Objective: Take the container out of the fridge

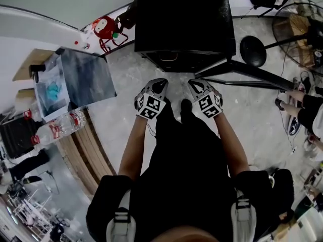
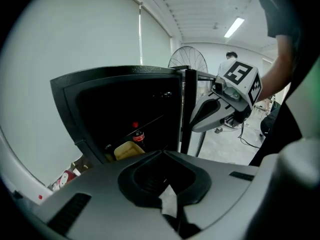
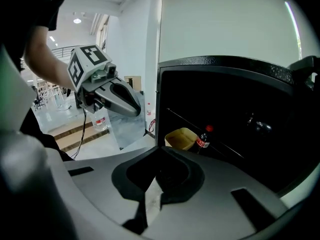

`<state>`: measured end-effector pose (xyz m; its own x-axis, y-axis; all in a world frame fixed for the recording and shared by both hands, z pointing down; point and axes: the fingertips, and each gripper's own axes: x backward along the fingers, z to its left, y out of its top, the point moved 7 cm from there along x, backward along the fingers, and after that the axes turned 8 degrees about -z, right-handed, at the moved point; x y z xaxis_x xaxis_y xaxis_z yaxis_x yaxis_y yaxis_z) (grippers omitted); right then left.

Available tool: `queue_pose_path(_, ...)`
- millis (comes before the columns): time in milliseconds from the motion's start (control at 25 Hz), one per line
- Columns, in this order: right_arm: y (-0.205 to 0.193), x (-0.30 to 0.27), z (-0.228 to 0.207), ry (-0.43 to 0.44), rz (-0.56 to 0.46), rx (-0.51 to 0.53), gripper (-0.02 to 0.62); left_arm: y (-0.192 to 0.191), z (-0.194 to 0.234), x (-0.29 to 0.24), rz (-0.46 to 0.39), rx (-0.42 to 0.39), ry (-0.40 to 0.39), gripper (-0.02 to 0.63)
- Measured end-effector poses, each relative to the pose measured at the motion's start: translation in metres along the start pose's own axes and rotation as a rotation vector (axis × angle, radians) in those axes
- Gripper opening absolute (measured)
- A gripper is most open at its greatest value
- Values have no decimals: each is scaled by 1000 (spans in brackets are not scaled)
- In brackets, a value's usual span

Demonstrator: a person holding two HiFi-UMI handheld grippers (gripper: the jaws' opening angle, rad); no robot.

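A black mini fridge (image 1: 181, 24) stands open on the floor in front of me, its door (image 1: 252, 73) swung out to the right. Inside on a low shelf sits a pale yellow container (image 2: 129, 150) (image 3: 181, 138), with a small cola bottle (image 2: 138, 134) (image 3: 202, 140) beside it. My left gripper (image 1: 160, 82) (image 2: 162, 152) and right gripper (image 1: 197, 83) (image 3: 161, 147) hover side by side just outside the opening, a short way from the container. Both are shut and hold nothing.
A wooden table (image 1: 81, 150) at the left carries two water bottles (image 1: 58, 127) and a grey board (image 1: 88, 79). A red toy (image 1: 104, 28) lies by the wall. A black stool (image 1: 252, 51), a fan (image 1: 298, 29) and a seated person's legs (image 1: 303, 110) are at the right.
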<state>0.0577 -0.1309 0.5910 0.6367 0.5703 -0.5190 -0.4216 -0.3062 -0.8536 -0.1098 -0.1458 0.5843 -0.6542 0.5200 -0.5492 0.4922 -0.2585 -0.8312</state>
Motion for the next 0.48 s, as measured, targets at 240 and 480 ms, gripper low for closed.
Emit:
queue_pose_path(240, -11, 2, -10, -57, 19, -36, 0, -6, 15, -32, 17, -36, -39, 21)
queue_pose_path(480, -19, 7, -15, -86, 32, -55, 0, -12, 24, -59, 30, -43, -48, 21)
